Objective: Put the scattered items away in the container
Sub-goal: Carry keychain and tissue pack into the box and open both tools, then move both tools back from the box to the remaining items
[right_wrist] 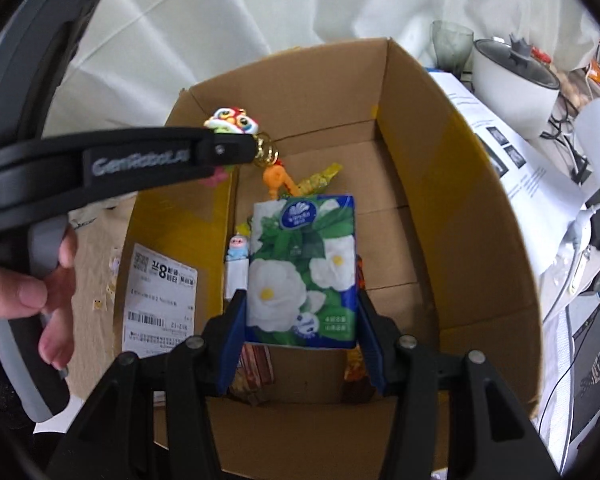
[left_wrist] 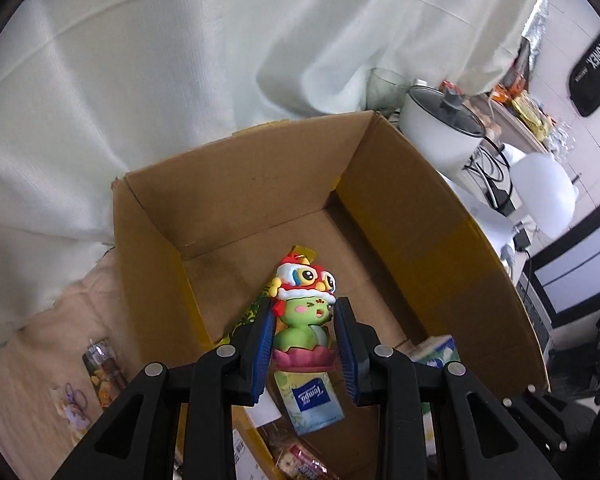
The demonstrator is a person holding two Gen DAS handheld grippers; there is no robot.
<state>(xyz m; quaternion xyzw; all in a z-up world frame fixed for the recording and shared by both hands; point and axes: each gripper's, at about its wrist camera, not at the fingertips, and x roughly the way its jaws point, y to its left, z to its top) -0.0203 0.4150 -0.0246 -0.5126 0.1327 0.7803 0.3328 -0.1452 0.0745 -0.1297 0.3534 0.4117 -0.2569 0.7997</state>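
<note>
Left wrist view: left gripper (left_wrist: 302, 312) jaws clamped on toy figure (left_wrist: 304, 312) over cardboard box (left_wrist: 440, 240) | right gripper (right_wrist: 300, 312) jaws clamped on tissue pack (right_wrist: 302, 268) above box | step: depositing | next: likely lower, release both inside

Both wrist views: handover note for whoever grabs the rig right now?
Left gripper: shut on the green frog figurine with a red lion-dance hat, held over the open brown cardboard box.
Right gripper: shut on the green tissue pack with white flowers, also above the box.
Done: a blue Tempo tissue pack and snack packets already lie inside.
Left: release both items, then fetch the packets on the beige cloth outside the box.
</note>
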